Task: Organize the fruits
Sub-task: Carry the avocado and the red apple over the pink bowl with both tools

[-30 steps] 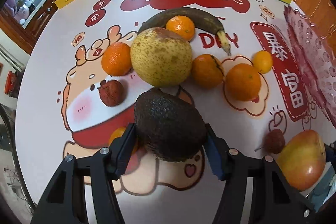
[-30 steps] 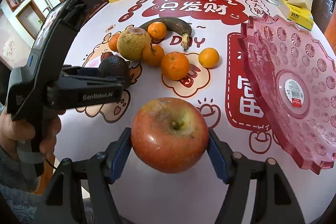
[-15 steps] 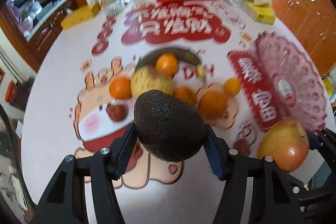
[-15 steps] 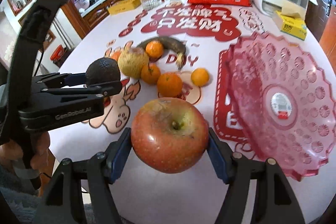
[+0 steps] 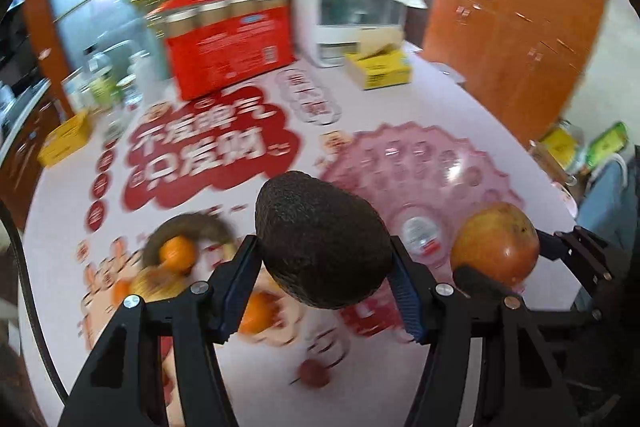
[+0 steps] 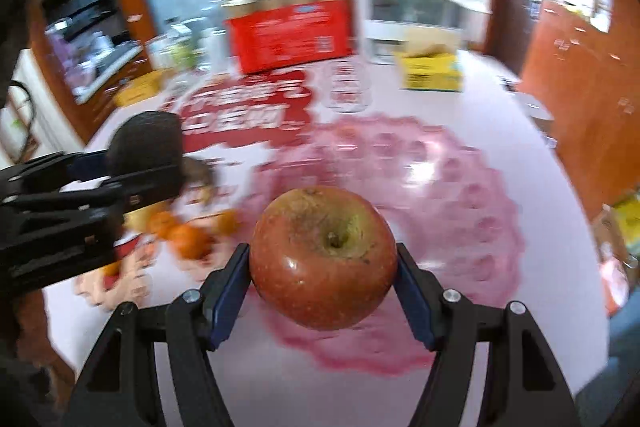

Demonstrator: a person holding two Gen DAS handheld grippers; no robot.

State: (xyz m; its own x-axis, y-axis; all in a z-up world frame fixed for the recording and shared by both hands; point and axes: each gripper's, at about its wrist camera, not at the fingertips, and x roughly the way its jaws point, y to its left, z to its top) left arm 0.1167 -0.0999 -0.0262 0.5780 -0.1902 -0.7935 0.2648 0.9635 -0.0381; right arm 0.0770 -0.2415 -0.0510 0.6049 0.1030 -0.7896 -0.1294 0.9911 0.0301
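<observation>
Left gripper (image 5: 324, 279) fingers clamped on a dark avocado (image 5: 320, 243) held clear above the worktop (image 5: 240, 367), right gripper (image 6: 323, 291) fingers clamped on a red apple (image 6: 323, 263) over the near rim of the pink scalloped plate (image 6: 460, 195); oranges (image 6: 188, 239) blurred on the worktop at left.

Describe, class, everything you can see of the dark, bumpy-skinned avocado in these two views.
The dark, bumpy-skinned avocado is near-black, with a pebbled, matte skin and an egg-like shape, its narrower end tilted up and away from the left wrist camera. It looks whole and uncut. The left gripper holds it off the table, blue pads pressing its two sides; nothing else touches it. Behind it lies the pink scalloped glass plate. From the right wrist view it shows side-on above the gripper's black finger.
</observation>
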